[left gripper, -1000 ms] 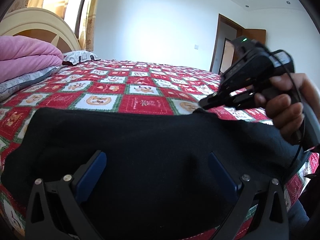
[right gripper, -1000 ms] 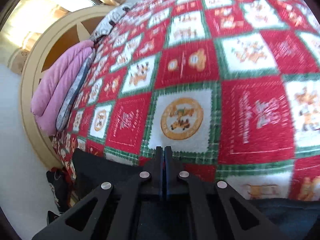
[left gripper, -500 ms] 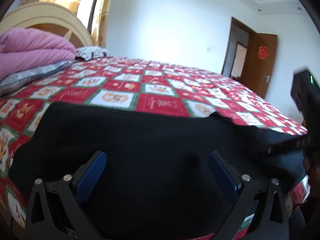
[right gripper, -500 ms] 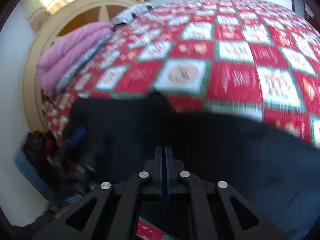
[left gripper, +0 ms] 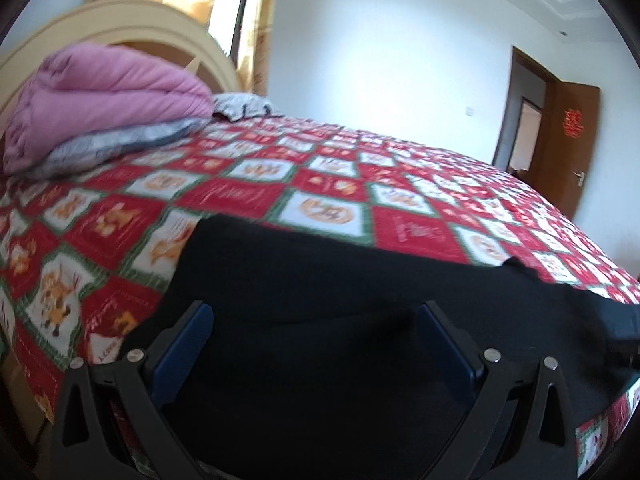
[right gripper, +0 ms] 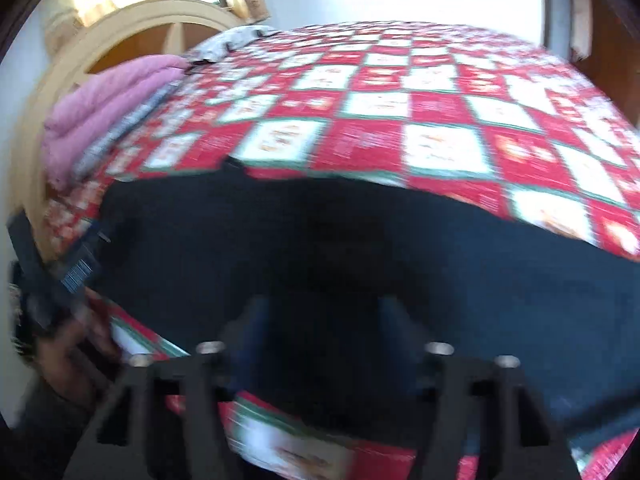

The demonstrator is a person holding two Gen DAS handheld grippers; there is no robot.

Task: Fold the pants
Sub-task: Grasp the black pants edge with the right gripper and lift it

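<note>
Both grippers' fingers (left gripper: 200, 332) spread, pants (left gripper: 340, 320) possibly folded, blurred.

Red paper ornament (left gripper: 572, 122) on the brown wooden door (left gripper: 576, 148), left wrist view: shaped like a double-happiness character, though blurred. Red-and-white checked bedspread (left gripper: 400, 208) carries pale script in its red squares, e.g. (left gripper: 418, 230); the lettering is too soft to read. White label with black barcode stripes (right gripper: 78, 274) sits on a dark device at the left edge of the right wrist view; no digits legible. No other text can be read.
</note>
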